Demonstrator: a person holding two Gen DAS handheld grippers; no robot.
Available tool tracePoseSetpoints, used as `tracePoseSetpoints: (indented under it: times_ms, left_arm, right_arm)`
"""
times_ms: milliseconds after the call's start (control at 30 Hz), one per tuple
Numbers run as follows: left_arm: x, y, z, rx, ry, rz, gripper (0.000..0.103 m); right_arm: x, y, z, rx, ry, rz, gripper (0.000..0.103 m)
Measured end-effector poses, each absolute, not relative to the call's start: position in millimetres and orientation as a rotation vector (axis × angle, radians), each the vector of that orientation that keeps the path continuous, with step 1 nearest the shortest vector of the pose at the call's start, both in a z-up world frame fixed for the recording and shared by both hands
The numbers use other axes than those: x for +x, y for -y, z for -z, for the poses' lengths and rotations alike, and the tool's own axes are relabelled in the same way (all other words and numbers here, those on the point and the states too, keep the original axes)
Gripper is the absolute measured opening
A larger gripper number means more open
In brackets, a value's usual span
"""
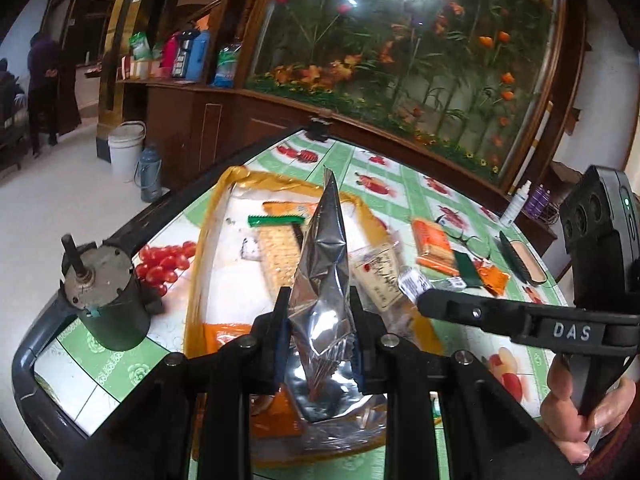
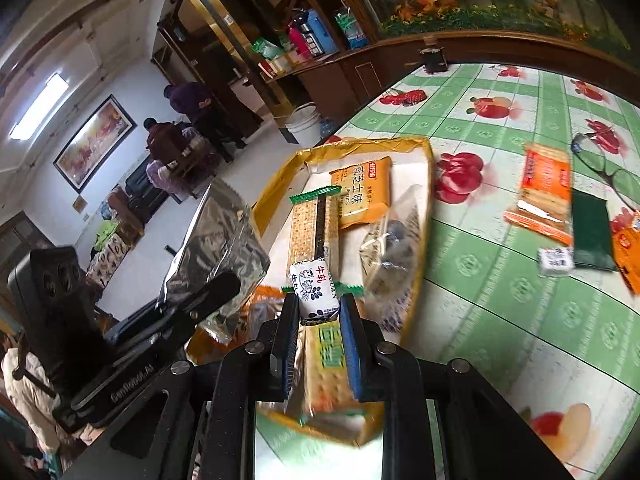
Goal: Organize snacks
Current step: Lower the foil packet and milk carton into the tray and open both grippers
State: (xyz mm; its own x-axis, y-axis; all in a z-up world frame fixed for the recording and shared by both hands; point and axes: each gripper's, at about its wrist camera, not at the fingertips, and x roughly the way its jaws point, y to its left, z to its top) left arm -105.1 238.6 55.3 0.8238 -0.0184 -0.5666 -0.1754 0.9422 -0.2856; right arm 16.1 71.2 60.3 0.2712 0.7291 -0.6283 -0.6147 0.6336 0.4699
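Observation:
My left gripper (image 1: 319, 300) is shut on a crumpled silver foil packet (image 1: 324, 248), which stands upright above the yellow-rimmed tray (image 1: 208, 220). The right gripper (image 2: 318, 304) is shut on a small white wrapped candy (image 2: 314, 292), over the near part of the tray (image 2: 360, 146). In the tray lie a long cracker pack with green ends (image 2: 314, 228), an orange biscuit pack (image 2: 360, 192) and a clear bag (image 2: 390, 248). In the right wrist view the left gripper (image 2: 224, 284) and its foil packet (image 2: 224, 236) show at the left.
On the green fruit-print tablecloth to the right lie an orange cracker packet (image 2: 546, 184), a dark green packet (image 2: 592, 236), another small white candy (image 2: 556, 262) and glasses (image 2: 604, 164). A grey metal cylinder (image 1: 108, 296) stands left of the tray. People stand far back in the room.

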Motion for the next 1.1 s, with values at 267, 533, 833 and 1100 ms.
tracePoseSetpoints:
  times_ms: [267,533,833,1100]
  left_arm:
    - [-100.0,-243.0,-37.8,-0.345,-0.621,-0.105,0.024]
    - [-95.9,-248.0,-33.4,-0.394,-0.641,-0.083,0.024]
    - [-92.0,-243.1,-31.4,-0.39,-0.663,-0.079,0.024]
    - [-89.7,-241.9,-29.3,-0.381,-0.681,-0.076,0.024]
  right_arm:
    - [26.5,-89.8,-43.9,0.119,-0.945,-0.881,0.023]
    - [28.3,-97.7,-31.4,0.093,-0.952,-0.857,0.023]
    - [29.2,-95.4,-24.4,0.097,-0.934,-0.824,0.023]
    - [27.6,-92.7,-19.8,0.093,-0.908,-0.801,0.023]
